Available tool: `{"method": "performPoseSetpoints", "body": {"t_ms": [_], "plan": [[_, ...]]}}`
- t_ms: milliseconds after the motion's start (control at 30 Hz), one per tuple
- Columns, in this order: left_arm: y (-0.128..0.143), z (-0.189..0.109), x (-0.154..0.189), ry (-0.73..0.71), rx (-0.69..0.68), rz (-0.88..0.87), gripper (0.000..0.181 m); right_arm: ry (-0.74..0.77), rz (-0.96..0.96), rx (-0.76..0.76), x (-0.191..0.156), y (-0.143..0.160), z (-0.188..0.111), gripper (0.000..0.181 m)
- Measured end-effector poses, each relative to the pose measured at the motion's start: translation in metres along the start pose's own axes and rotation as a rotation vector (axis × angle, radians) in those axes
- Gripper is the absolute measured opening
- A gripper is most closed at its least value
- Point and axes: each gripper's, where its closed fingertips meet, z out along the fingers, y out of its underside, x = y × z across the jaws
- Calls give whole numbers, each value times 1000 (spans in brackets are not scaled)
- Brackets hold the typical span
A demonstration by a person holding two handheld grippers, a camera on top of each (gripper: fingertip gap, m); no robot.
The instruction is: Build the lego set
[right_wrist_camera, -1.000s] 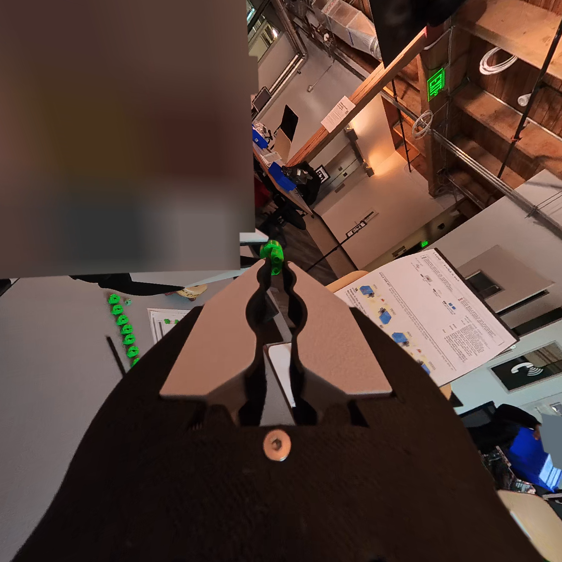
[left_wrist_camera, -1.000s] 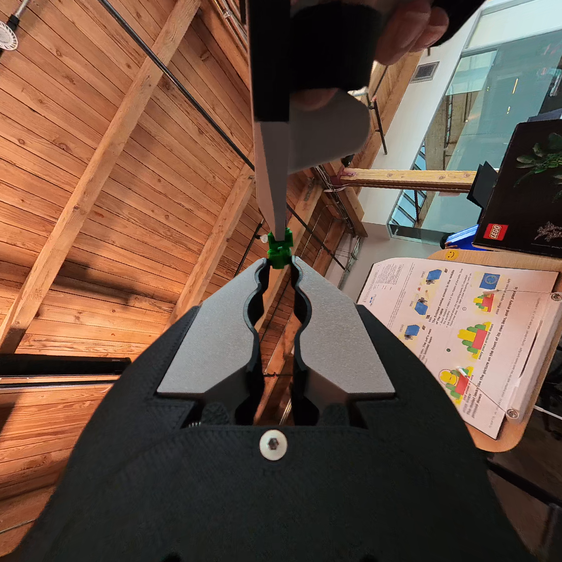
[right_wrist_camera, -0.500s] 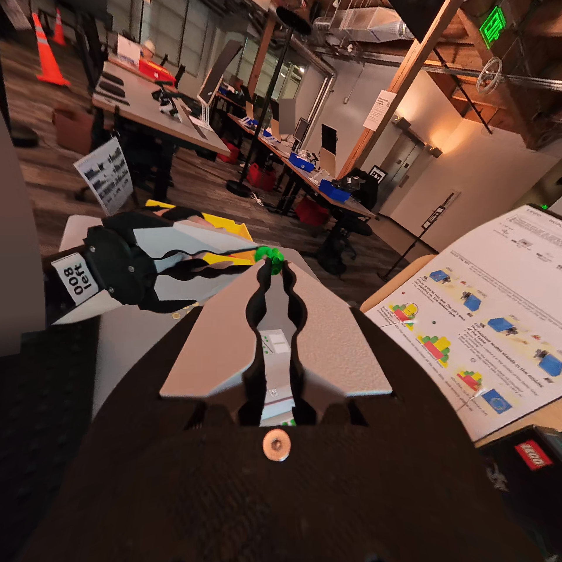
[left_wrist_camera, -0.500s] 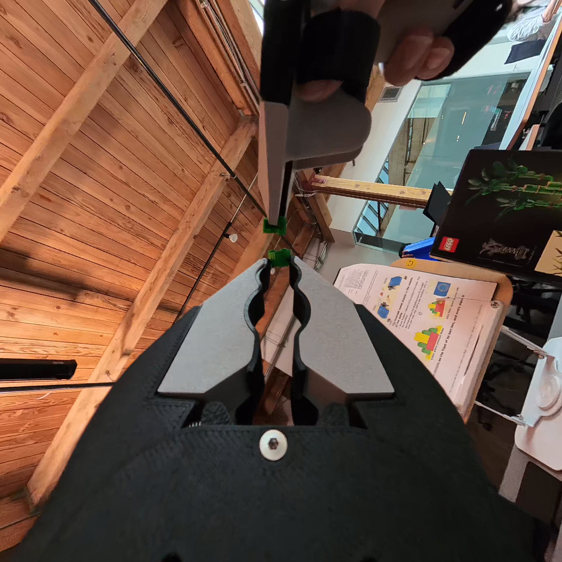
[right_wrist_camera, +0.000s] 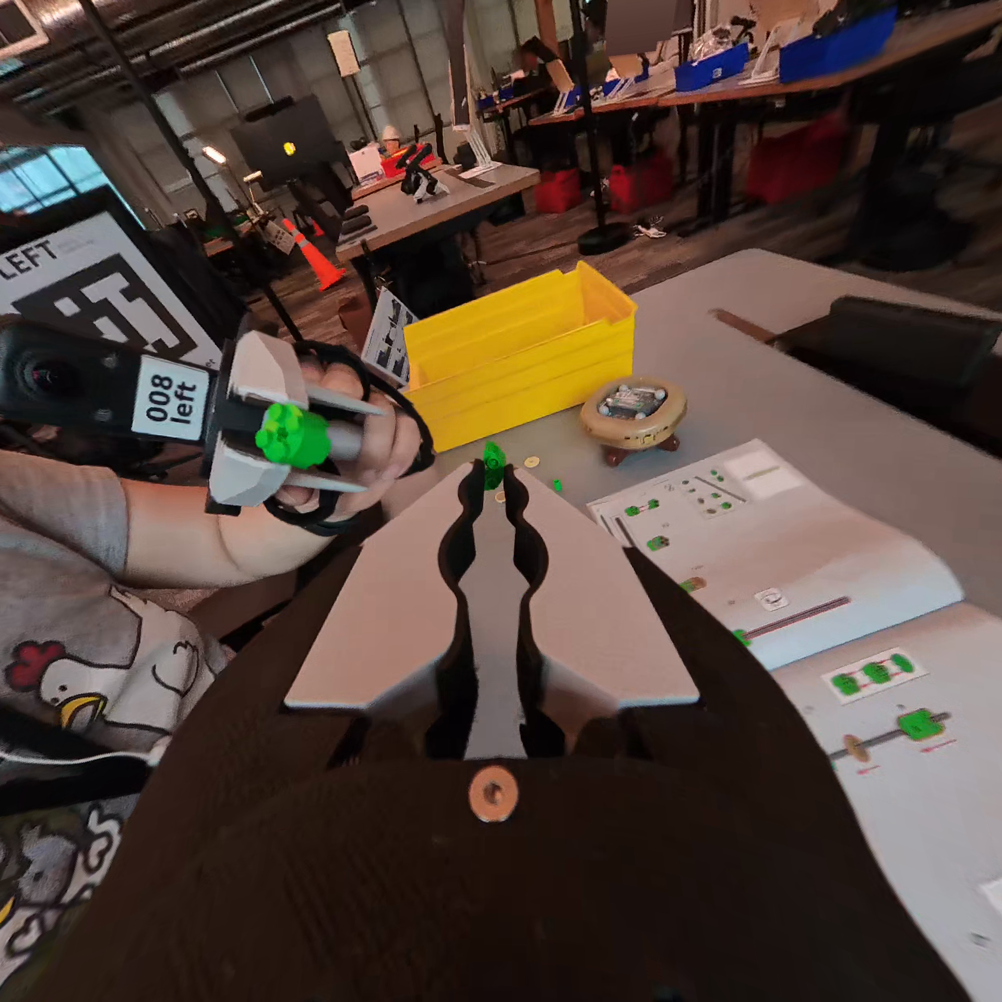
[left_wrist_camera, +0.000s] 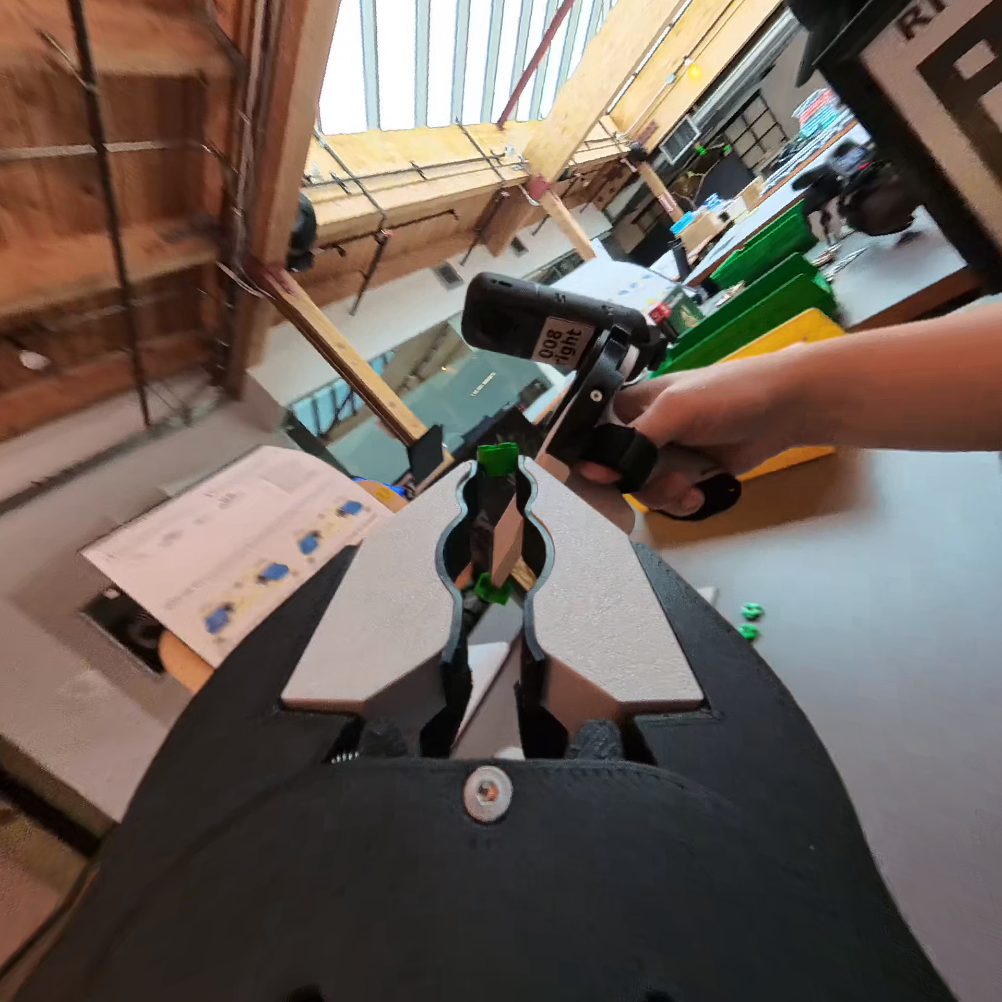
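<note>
My left gripper (left_wrist_camera: pixel 496 473) is shut on a green round brick (left_wrist_camera: pixel 496 458) at its fingertips. In the right wrist view the left gripper (right_wrist_camera: pixel 274 428) is at the left, held by a hand, with that brick (right_wrist_camera: pixel 297 436) facing the camera. My right gripper (right_wrist_camera: pixel 493 477) is shut on a small green piece (right_wrist_camera: pixel 493 465), held above the grey table (right_wrist_camera: pixel 786 379). In the left wrist view the right gripper (left_wrist_camera: pixel 496 577) points down behind my left fingers, its green piece (left_wrist_camera: pixel 490 590) showing through the gap. The two green pieces are apart.
A yellow bin (right_wrist_camera: pixel 520 358) stands at the back of the table. A round tan base (right_wrist_camera: pixel 631 415) sits beside it. An open instruction booklet (right_wrist_camera: pixel 759 542) lies at the right. A tiny green piece (right_wrist_camera: pixel 557 484) and a tan disc (right_wrist_camera: pixel 531 462) lie nearby. Loose green pieces (left_wrist_camera: pixel 751 618) also lie on the table. Some 8 cm of space lies between my two pairs of fingers.
Both grippers swung down from pointing at the ceiling toward the table. The two green pieces, touching a second ago, have come apart, and the grippers have moved away from each other.
</note>
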Motion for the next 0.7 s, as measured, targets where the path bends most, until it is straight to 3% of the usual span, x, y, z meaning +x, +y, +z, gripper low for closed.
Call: {"method": "performPoseSetpoints", "body": {"t_ms": [133,367,700], "plan": [[24,-8,19,45,-35,-165,9,-24,-37,50,-7,24,10,6],[41,-7,33,146,-59,-455,9,61,-222,88,-1,45,21,6],[53,-3,44,142,-59,-537,10,133,-219,119,7,44,19,6]]}}
